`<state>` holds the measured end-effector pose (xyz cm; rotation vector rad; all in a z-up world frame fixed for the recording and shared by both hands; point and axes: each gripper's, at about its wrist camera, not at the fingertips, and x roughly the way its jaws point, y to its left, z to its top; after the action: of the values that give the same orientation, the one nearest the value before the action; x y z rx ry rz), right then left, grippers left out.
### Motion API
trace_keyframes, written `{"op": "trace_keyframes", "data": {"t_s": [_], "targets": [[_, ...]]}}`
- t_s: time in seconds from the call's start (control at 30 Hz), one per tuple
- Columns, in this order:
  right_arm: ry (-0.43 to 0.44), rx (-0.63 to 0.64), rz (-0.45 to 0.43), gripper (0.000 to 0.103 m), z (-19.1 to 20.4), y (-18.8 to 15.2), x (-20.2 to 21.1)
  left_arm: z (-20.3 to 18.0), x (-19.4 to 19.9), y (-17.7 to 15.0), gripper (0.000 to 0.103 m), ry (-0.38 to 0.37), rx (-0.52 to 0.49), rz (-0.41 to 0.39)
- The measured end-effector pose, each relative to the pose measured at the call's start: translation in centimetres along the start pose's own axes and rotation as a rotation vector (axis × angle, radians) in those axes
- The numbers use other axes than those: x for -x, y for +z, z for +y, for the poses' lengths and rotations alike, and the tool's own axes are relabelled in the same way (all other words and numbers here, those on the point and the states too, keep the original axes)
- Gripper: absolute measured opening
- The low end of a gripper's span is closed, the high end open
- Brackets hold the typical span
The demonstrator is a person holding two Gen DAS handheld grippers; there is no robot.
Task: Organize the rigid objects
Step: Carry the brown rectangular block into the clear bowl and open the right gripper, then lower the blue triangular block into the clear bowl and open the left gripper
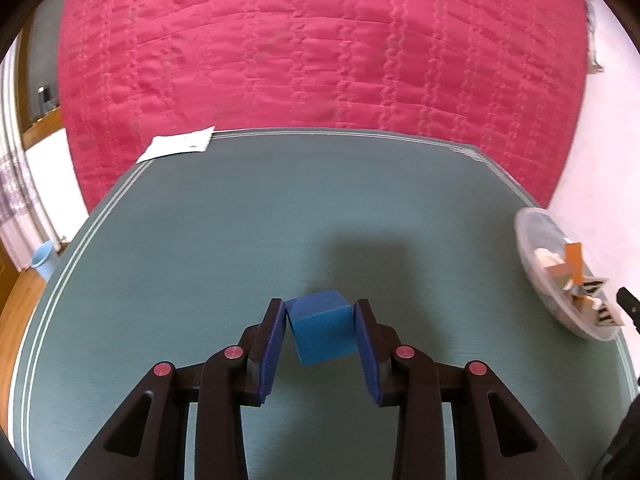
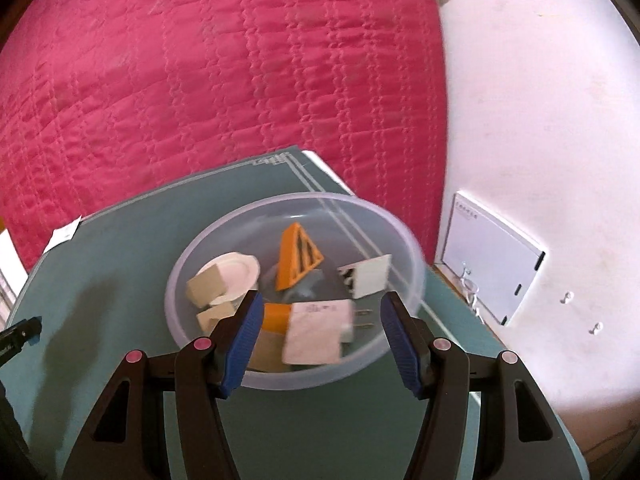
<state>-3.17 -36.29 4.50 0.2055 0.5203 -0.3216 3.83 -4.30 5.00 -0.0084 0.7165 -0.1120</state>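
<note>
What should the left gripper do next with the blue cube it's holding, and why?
Probably carry it right toward the clear plastic bowl. The left gripper is shut on the blue cube above the green table, the bowl already holds other small rigid pieces, and the right gripper hangs open, empty, over it.

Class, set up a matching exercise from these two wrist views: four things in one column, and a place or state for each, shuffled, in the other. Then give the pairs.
Column A
1. blue cube
2. orange wedge
3. white paper
4. right gripper

Column B
a. lies at the far edge of the green table
b. open, above the near rim of the clear bowl
c. clamped between the left gripper pads
d. leans inside the bowl

Pairs: 1-c, 2-d, 3-a, 4-b
</note>
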Motion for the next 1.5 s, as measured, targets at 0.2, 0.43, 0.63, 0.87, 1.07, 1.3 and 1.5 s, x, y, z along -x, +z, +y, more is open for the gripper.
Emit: {"op": "trace_keyframes", "data": {"t_s": [0.2,0.43,0.63,0.87,1.07,1.3,1.5], "targets": [[-0.031,-0.031,-0.037,0.063,-1.7,-0.7,0.9,-3.2,0.3,0.9,0.037,-0.105,-0.038,0.004],[-0.035,-0.102,-0.034,0.063,-4.0,-1.6,1.2,-7.6,0.5,2.1,0.037,-0.198,-0.115,0.000],[-0.033,-0.138,-0.051,0.063,-4.7,-1.9,1.6,-11.8,0.7,2.7,0.037,-0.290,-0.192,0.001],[-0.027,-0.167,-0.061,0.067,-5.3,-2.0,1.7,-15.2,0.5,3.0,0.037,-0.373,-0.241,0.016],[-0.026,-0.175,-0.068,0.067,-5.4,-2.0,1.8,-17.9,-0.2,2.8,0.037,-0.402,-0.286,0.035],[-0.023,-0.195,-0.066,0.068,-5.6,-2.1,1.7,-21.1,-0.4,3.1,0.037,-0.451,-0.329,0.030],[-0.017,-0.210,-0.064,0.068,-6.1,-2.2,1.7,-21.4,-1.3,3.9,0.084,-0.447,-0.283,0.014]]}}
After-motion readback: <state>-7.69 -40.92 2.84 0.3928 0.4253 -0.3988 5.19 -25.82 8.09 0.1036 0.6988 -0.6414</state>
